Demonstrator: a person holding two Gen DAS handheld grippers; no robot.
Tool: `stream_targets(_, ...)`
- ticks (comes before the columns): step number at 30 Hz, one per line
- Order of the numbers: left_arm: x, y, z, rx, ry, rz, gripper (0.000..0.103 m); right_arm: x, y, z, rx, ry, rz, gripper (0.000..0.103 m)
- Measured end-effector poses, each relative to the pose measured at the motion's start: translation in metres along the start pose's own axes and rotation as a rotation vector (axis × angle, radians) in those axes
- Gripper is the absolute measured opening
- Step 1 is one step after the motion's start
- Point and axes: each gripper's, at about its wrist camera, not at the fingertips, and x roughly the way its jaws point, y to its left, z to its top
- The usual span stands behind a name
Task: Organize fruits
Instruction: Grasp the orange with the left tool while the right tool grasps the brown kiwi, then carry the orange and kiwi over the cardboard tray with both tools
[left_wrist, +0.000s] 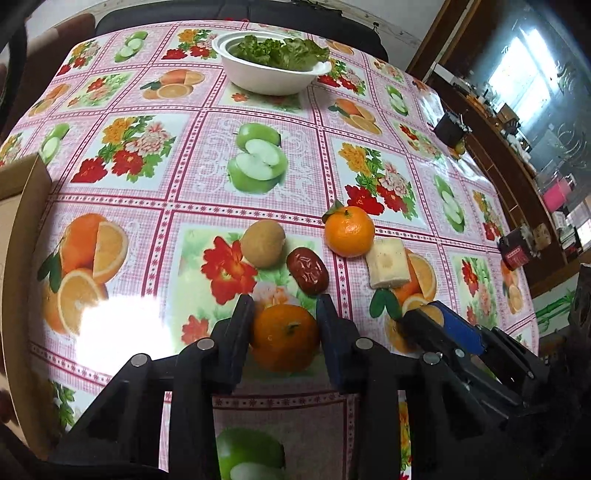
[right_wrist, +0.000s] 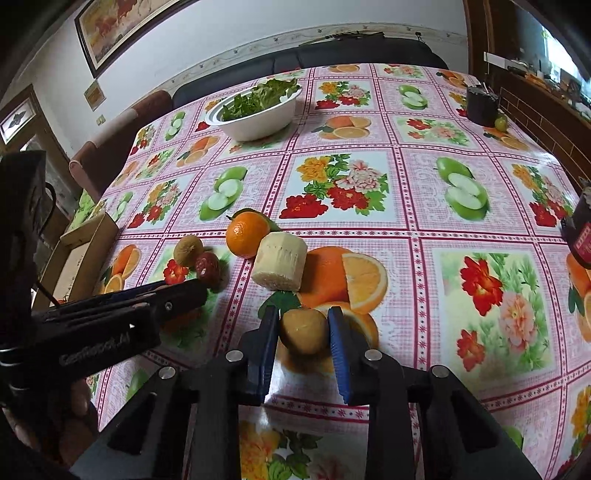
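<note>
A round orange tangerine with a small green stem scar (left_wrist: 284, 338) sits between the two fingers of the left gripper (left_wrist: 285, 314), which are closed in against its sides near the table's front edge; its peel looks smooth and slightly glossy, so it probably wants a light, even squeeze across its widest part, not a hard pinch that would bruise the soft flesh. The right gripper (right_wrist: 303, 325) likewise has its blue-padded fingers against a small brown fuzzy kiwi (right_wrist: 304, 329), light and yielding, best held at its middle; whether either fruit is lifted clear of the floral pink vinyl tablecloth (left_wrist: 184, 177) is hard to tell. Just beyond lie a second leafy tangerine (left_wrist: 349, 230), touching a pale cut cylinder of peeled fruit (left_wrist: 388, 267), another brown kiwi (left_wrist: 263, 243) and a wrinkled red jujube (left_wrist: 307, 271). Farther back stands a white bowl of green lettuce (left_wrist: 269, 79), and a brown cardboard box (left_wrist: 18, 206) sits at the left edge.
</note>
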Motion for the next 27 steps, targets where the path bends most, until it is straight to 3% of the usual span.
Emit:
stream_targets(9,-0.043,0.017,-0.018,0.006,-0.070,0.087,0.032,-0.025,0.007,-0.001,0.007,-0.034,0.031,0.028)
stream_targets(21,-0.090,0.053,-0.032,-0.021,-0.149,0.301,0.032,-0.055,0.056,0.006,-0.058,-0.084,0.110,0.028)
stream_targets(27,-0.103,0.072,-0.038,-0.049,-0.170,0.335,0.033,-0.053,0.078,0.006,-0.087,-0.073,0.133,0.028)
